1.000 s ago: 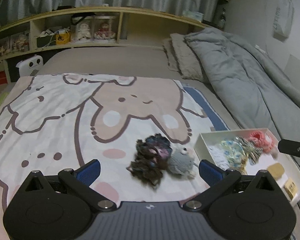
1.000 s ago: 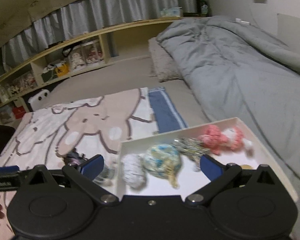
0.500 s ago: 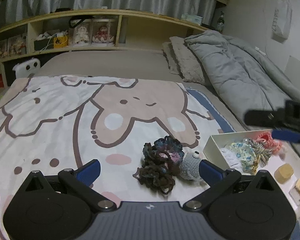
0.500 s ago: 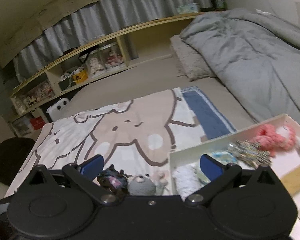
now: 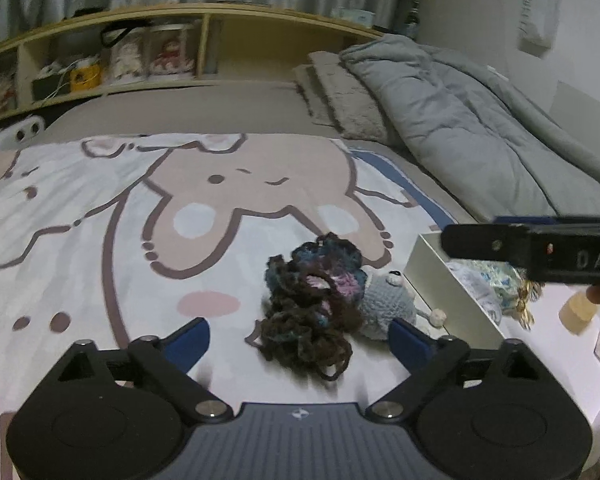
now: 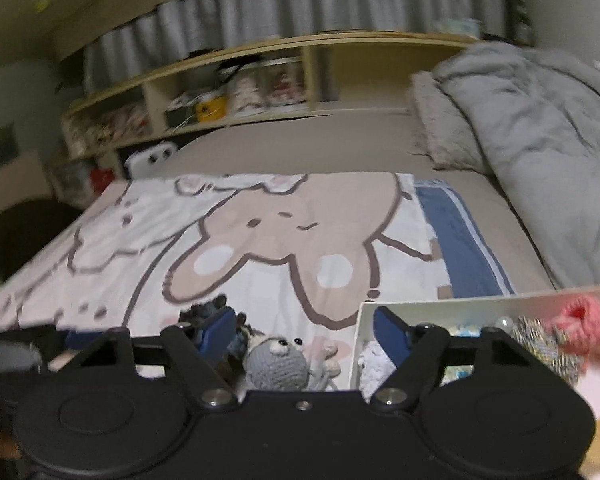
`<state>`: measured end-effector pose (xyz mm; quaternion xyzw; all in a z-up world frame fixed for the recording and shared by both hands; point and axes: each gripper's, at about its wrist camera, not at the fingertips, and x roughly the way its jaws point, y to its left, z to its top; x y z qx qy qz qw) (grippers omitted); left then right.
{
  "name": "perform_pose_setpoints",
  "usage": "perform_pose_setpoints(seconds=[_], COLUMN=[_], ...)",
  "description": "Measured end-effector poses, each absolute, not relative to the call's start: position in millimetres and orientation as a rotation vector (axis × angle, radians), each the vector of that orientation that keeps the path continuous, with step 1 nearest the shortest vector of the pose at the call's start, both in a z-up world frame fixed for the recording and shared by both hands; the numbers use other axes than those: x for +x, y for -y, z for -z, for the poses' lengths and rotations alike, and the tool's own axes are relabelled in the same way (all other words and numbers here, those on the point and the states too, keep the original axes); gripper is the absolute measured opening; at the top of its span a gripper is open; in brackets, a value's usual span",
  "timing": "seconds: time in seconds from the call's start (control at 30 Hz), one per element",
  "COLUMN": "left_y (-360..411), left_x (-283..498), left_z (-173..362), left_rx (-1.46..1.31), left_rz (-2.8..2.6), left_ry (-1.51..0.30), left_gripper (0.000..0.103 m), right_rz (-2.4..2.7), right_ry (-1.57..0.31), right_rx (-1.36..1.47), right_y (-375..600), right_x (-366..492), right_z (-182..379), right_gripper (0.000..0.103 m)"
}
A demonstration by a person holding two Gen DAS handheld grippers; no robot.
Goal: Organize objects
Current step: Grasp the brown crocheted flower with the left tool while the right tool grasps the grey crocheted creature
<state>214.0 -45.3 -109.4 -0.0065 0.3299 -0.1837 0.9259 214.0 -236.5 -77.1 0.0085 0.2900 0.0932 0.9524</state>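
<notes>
I hold both sets of fingers spread wide and empty — left gripper (image 5: pixel 298 338) facing the dark scrunchie (image 5: pixel 314 304), right gripper (image 6: pixel 304 334) over the grey crochet toy (image 6: pixel 276 362).

Black left tool (image 5: pixel 300 338), blue fingertips (image 5: pixel 190 336), silver screws, round housings

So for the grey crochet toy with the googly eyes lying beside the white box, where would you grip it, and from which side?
Probably the round body of the grey crochet toy, jaws closing across its width from above. The dark yarn scrunchie presses on one side and the white box stands close on the other. The right gripper, open, already straddles it.
</notes>
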Motion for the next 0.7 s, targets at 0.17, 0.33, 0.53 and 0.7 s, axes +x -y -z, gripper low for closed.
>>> perform_pose_setpoints(seconds=[0.17,0.33,0.53,0.7], left_y=[53,55,58,51], left_x=[217,222,226,228], left_z=[117,125,135,135], left_rx=[0.015,0.007,0.041,0.03], left_rz=[0.405,0.401,0.391,0.378], left_ry=[-0.666,-0.672,-0.709,-0.727], left_gripper=[0.082,0.073,0.049,0.031], right_rz=[-0.269,-0.295,-0.316,-0.318], right_ry=[-0.618,-0.674,-0.736,-0.747], right_rx=[-0.071,-0.123,-0.15,-0.164], right_y=[225,217,214,209], right_x=[219,229,239,246], right_z=[85,97,112,118], right_gripper=[0.056,0.049,0.048,0.048])
